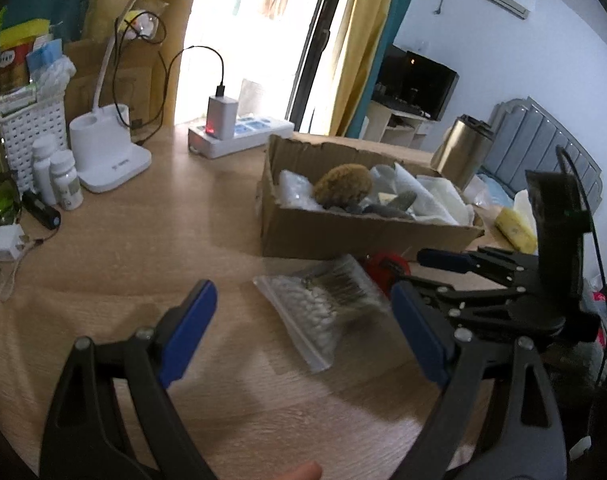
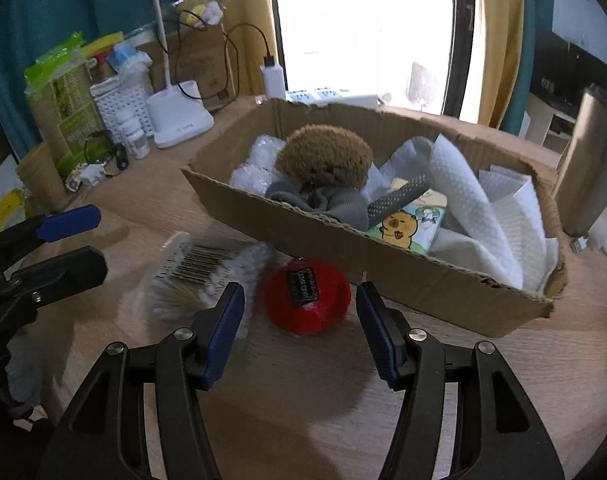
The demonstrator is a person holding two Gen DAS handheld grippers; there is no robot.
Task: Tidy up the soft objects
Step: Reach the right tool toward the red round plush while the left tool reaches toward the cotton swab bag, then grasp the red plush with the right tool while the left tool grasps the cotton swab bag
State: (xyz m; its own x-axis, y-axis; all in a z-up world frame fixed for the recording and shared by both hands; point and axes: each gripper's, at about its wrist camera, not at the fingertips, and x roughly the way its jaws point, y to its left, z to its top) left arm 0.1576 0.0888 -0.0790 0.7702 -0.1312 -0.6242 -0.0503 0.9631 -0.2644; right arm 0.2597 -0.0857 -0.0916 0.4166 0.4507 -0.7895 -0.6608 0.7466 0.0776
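Desk holds box (image 2: 383, 276), mid frame. Right gripper (image 2: 301, 320) wide, red ball (image 2: 307, 300) between fingers. Left gripper (image 1: 303, 332) wide near swab bag (image 1: 323, 312). Go low, squeeze ball softly, lift over box wall.

Daylight poured through the window (image 2: 363, 24), flanked by yellow curtains (image 1: 363, 48). A dark television (image 1: 425, 82) stood against the pale wall (image 1: 503, 48) beyond the wooden table (image 1: 143, 248).
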